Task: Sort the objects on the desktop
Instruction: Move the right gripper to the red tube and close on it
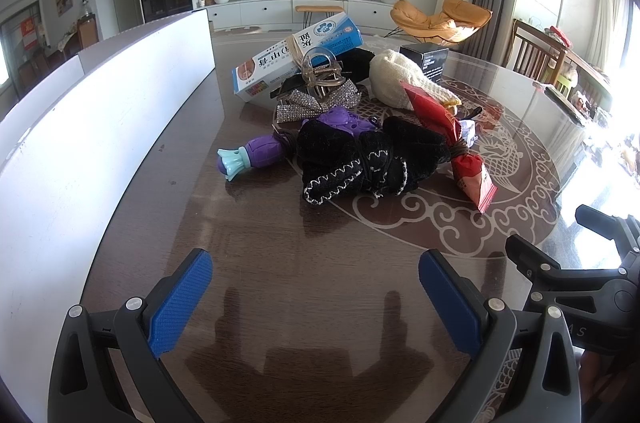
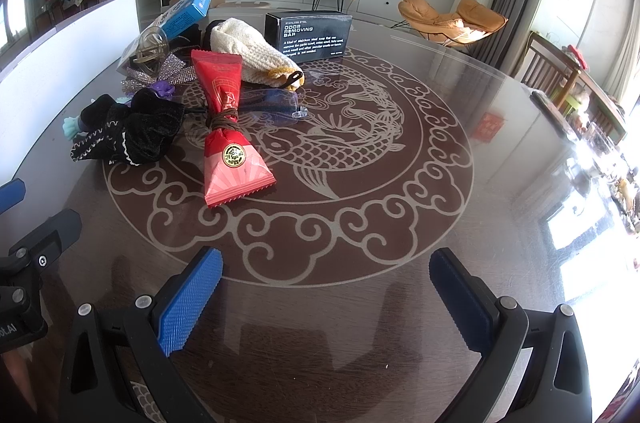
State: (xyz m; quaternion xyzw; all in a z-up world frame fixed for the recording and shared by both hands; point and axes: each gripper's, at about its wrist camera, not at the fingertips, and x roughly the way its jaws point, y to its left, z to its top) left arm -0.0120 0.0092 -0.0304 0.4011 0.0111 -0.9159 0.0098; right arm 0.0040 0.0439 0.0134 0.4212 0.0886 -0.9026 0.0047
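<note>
A pile of objects lies on the round glass table (image 1: 280, 263): a black velvet bow (image 1: 360, 159), a purple toy (image 1: 260, 153), a red snack packet (image 1: 460, 143) tied with a brown band, a rhinestone bow (image 1: 316, 101), a clear hair claw (image 1: 320, 67), a blue-and-white box (image 1: 296, 57), a cream knitted item (image 1: 400, 79) and a black box (image 1: 426, 61). My left gripper (image 1: 316, 287) is open and empty, short of the black bow. My right gripper (image 2: 326, 287) is open and empty, short of the red packet (image 2: 228, 131). The black bow (image 2: 128, 131) and black box (image 2: 310, 33) also show there.
A white bin wall (image 1: 100, 127) runs along the table's left side. A clear plastic piece (image 2: 276, 103) lies beside the red packet. The right gripper's body (image 1: 580, 275) shows at the left view's right edge. Chairs stand past the table's far right.
</note>
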